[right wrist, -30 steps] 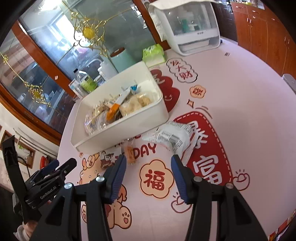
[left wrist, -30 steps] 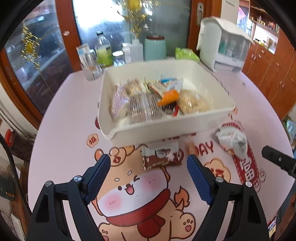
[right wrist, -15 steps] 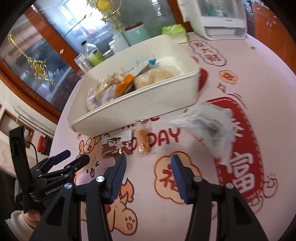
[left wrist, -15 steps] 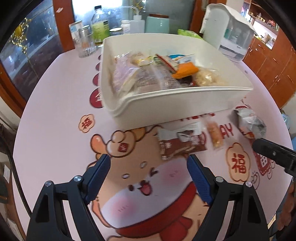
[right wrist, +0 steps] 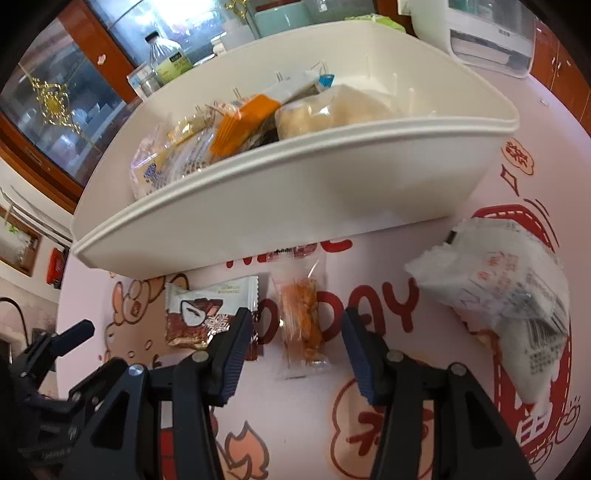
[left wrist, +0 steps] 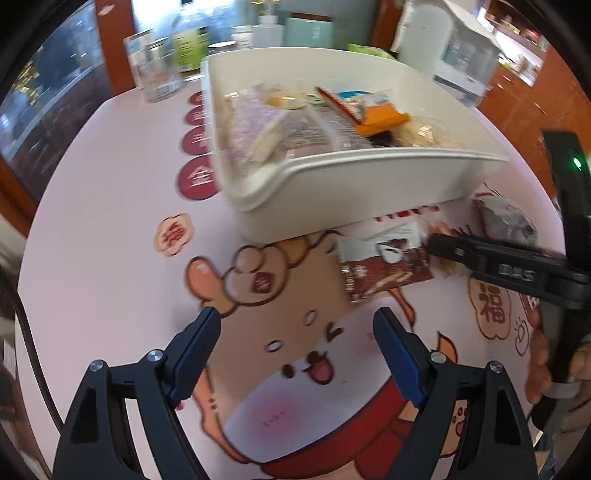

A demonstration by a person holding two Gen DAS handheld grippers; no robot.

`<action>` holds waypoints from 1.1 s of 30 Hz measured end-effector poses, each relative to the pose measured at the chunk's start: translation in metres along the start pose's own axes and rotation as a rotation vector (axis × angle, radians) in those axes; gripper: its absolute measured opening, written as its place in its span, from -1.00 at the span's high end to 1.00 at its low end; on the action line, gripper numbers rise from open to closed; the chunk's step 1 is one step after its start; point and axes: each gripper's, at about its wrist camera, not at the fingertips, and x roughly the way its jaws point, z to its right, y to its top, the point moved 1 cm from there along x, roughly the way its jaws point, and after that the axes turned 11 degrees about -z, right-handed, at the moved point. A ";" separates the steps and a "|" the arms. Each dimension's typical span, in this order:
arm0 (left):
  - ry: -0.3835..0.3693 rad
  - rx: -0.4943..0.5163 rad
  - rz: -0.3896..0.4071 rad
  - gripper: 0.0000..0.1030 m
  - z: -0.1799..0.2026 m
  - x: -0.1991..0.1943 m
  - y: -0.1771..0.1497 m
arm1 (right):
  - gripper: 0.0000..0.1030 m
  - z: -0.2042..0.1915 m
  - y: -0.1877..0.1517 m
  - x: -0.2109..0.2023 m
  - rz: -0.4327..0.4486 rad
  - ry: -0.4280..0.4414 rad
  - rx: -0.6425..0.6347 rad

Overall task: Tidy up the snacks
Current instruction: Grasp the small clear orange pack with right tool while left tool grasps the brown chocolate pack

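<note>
Two hand-held grippers (right wrist: pixel 297 334) angled down, jaws apart

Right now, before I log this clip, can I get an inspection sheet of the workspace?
Surface: table under a pink cartoon-print cover.
Job's things: white bin already holding wrapped snacks; in front of it lie a brown-and-white packet, a clear orange-snack packet and a white wrapped bun.
Clutter: bottles and jars behind the bin.
Grippers: left claw open, empty, above the print; right claw open, straddling the orange-snack packet, not pressing it.
Cables: one black cable at the left edge.
Surroundings: glass-front wooden cabinets, white countertop appliance.
</note>
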 end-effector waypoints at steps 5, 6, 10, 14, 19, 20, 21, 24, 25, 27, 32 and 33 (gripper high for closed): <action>0.007 0.161 -0.005 -0.62 0.034 0.006 0.005 | 0.57 -0.006 -0.003 0.001 0.006 -0.079 -0.051; 0.015 0.204 -0.002 -0.62 0.043 0.008 0.006 | 0.57 -0.002 -0.005 0.000 0.004 -0.065 -0.040; 0.069 0.360 0.032 -0.62 0.076 0.012 0.007 | 0.58 0.019 -0.015 -0.007 -0.002 -0.019 0.021; 0.138 0.516 0.073 -0.62 0.104 0.019 0.008 | 0.58 0.036 -0.030 -0.015 0.001 0.014 0.057; 0.169 0.669 0.054 -0.62 0.124 0.039 0.014 | 0.58 0.051 -0.045 -0.027 0.016 0.053 0.100; 0.170 0.698 0.038 -0.63 0.126 0.044 0.015 | 0.58 0.053 -0.048 -0.029 0.017 0.057 0.105; 0.155 0.708 0.050 -0.63 0.124 0.043 0.016 | 0.58 0.055 -0.051 -0.032 0.021 0.061 0.108; 0.110 0.726 0.006 -0.64 0.123 0.048 0.027 | 0.58 0.056 -0.057 -0.039 0.033 0.061 0.106; 0.088 0.727 -0.015 -0.64 0.120 0.050 0.032 | 0.58 0.057 -0.058 -0.040 0.036 0.066 0.107; 0.042 0.724 -0.062 -0.64 0.116 0.053 0.041 | 0.58 0.058 -0.060 -0.042 0.038 0.072 0.113; -0.073 0.746 -0.141 -0.34 0.113 0.058 0.048 | 0.58 0.064 -0.067 -0.045 0.039 0.092 0.127; -0.077 0.748 -0.140 -0.18 0.113 0.057 0.049 | 0.58 0.065 -0.069 -0.046 0.039 0.095 0.131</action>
